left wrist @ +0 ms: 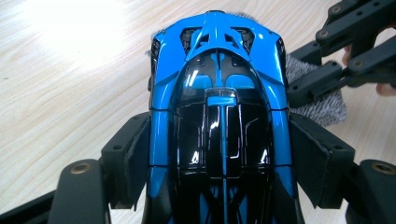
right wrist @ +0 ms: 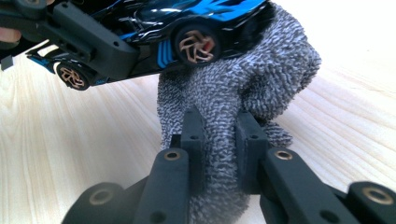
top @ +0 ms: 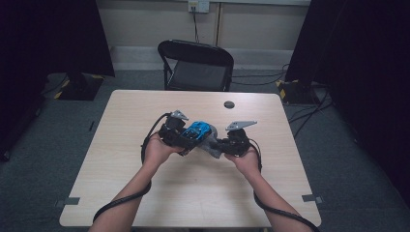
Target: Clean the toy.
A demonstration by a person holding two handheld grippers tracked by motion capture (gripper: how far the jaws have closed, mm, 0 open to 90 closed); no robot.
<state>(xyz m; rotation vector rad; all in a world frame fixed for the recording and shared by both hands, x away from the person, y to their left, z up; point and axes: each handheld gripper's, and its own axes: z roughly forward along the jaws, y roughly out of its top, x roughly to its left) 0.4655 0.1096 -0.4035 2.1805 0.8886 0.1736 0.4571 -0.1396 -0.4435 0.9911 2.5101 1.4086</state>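
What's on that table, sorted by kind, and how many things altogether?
Glossy blue and black toy car: 1
Grey knitted cloth: 1
Hand-held black grippers: 2, left gripper and right gripper
Small dark round disc on the table: 1
Total: 5

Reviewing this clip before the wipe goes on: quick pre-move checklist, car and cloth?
1. Left tool clamped on the blue toy car, one pad on each flank: ok.
2. Right tool shut on the grey cloth: ok.
3. Cloth touching the car's body near a wheel: ok.
4. Car held clear of the table: ok.
5. Left tool and right tool apart, not colliding: ok.
6. How much of the car is already wiped: cannot tell.
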